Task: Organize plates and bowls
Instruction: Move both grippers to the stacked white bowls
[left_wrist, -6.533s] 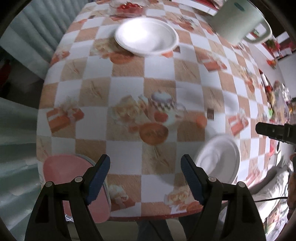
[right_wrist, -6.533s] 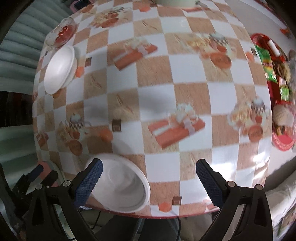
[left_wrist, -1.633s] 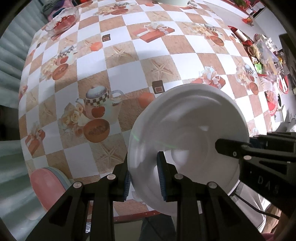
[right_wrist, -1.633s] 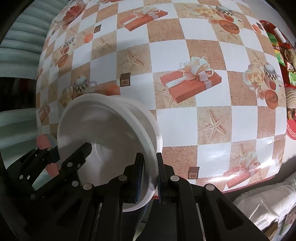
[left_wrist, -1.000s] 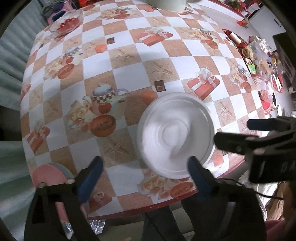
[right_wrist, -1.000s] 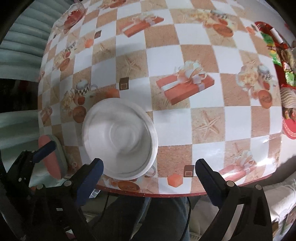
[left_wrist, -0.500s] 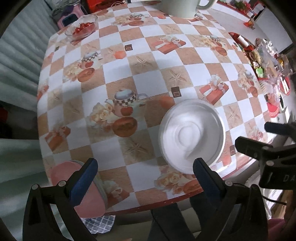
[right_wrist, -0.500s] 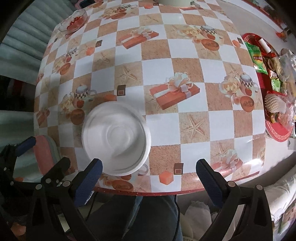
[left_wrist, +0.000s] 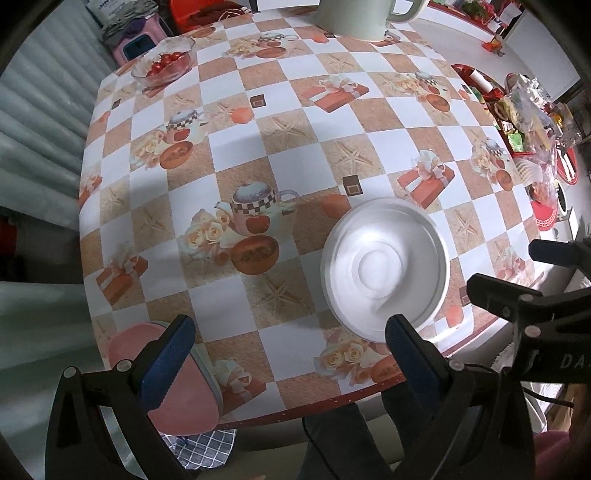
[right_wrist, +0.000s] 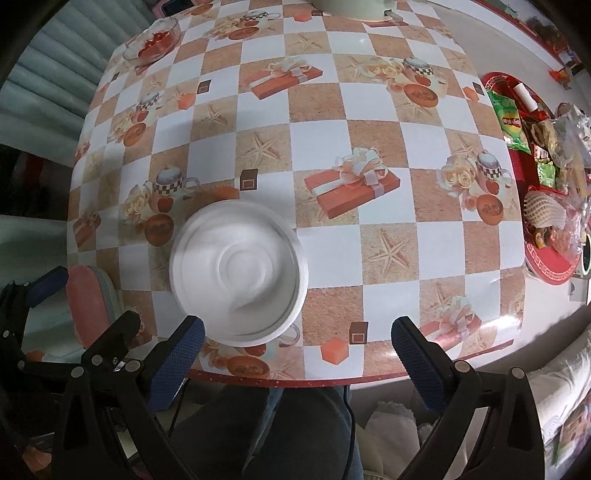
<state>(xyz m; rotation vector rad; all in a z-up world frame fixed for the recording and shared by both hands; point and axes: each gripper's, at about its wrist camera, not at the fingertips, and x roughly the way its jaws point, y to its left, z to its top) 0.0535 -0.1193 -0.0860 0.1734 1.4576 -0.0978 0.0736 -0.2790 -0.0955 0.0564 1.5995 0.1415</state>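
white bowls (right_wrist: 239, 272) sit nested near the front edge of the checked oilcloth table (right_wrist: 388, 155), apparently stacked; judged largely done. left gripper (left_wrist: 286, 363) and right gripper (right_wrist: 293, 363) both hang above with jaws wide apart, empty. bowls look smooth, round, lightweight, possibly foam. a pink plate (left_wrist: 184, 402) overhangs the table's left corner, probably unsorted.

White bowl (left_wrist: 384, 269) on orange-and-white checked tablecloth (left_wrist: 314, 122); blue pads (left_wrist: 168, 360); pink plate (left_wrist: 177, 402)
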